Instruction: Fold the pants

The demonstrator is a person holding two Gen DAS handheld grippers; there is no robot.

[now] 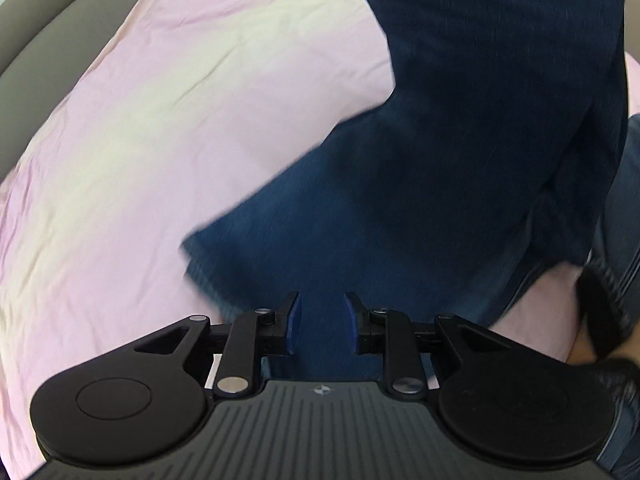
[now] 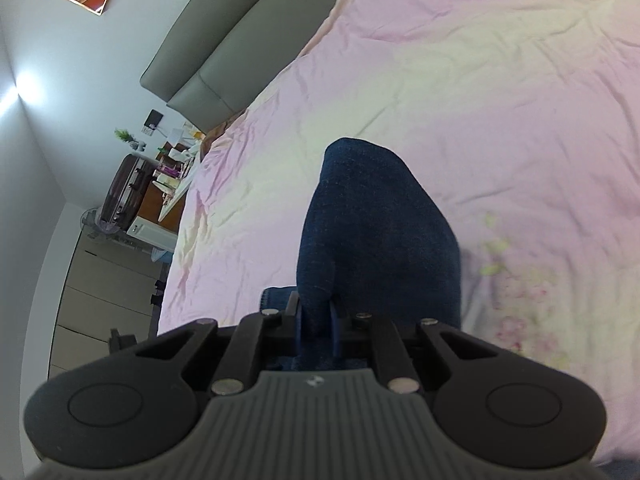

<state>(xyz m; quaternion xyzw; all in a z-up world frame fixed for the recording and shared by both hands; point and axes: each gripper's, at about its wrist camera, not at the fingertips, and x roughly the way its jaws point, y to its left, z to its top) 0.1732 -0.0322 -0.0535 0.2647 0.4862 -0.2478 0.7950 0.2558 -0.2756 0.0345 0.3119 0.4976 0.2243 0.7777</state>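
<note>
Dark blue denim pants (image 1: 460, 128) lie on the pink bedsheet (image 1: 152, 128), blurred, stretching from the top right down to the gripper. My left gripper (image 1: 322, 316) is open, its blue pads apart just above the cloth near a pant edge. In the right wrist view my right gripper (image 2: 316, 316) is shut on a fold of the pants (image 2: 372, 232), which rises in a hump ahead of the fingers over the pink sheet (image 2: 480, 100).
A grey padded headboard (image 2: 224, 52) runs along the bed's far side. A bedside table with clutter (image 2: 176, 160), a dark suitcase (image 2: 124, 192) and drawers (image 2: 104, 280) stand beyond the bed edge. A black-gloved hand (image 1: 608, 312) shows at the right.
</note>
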